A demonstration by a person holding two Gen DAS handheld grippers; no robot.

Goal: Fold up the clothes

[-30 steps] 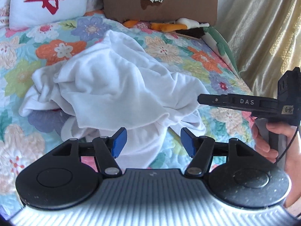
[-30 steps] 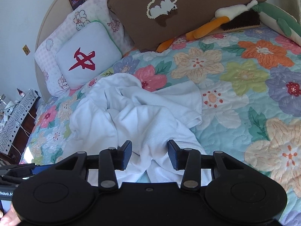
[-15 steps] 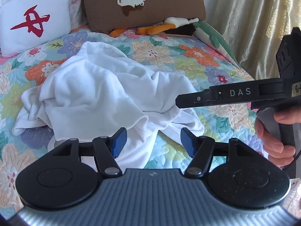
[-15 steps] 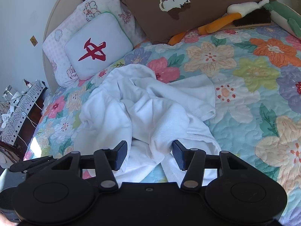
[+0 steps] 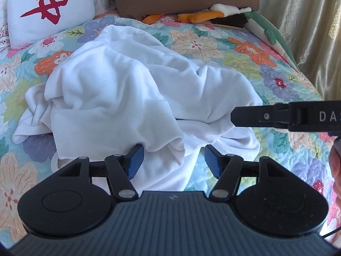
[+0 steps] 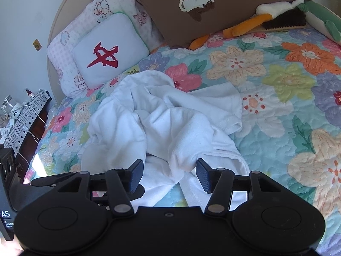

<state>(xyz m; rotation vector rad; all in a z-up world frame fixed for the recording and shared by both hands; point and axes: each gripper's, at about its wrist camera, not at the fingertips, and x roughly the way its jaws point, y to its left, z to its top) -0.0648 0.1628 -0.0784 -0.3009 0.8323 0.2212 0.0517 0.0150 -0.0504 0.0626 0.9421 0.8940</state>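
A crumpled white garment (image 5: 132, 89) lies bunched on the flowered quilt (image 5: 245, 59). My left gripper (image 5: 173, 160) is open, its blue pads on either side of a hanging fold at the garment's near edge, gripping nothing. From the right side of the left wrist view the other tool's black finger (image 5: 255, 116) reaches in over the cloth. In the right wrist view the same garment (image 6: 170, 123) fills the middle, and my right gripper (image 6: 169, 176) is open around a rounded lump of cloth at its near end.
Pillows (image 6: 108, 51) and a brown cushion (image 6: 213, 6) line the headboard, with plush toys (image 6: 266, 19) at the far right. A gold curtain (image 5: 309, 32) hangs past the bed's right edge. A nightstand with cables (image 6: 19, 115) stands left of the bed.
Both grippers have come closer to the garment's near edge, each now straddling a fold. The right tool's finger has shifted further right and lower in the left wrist view.
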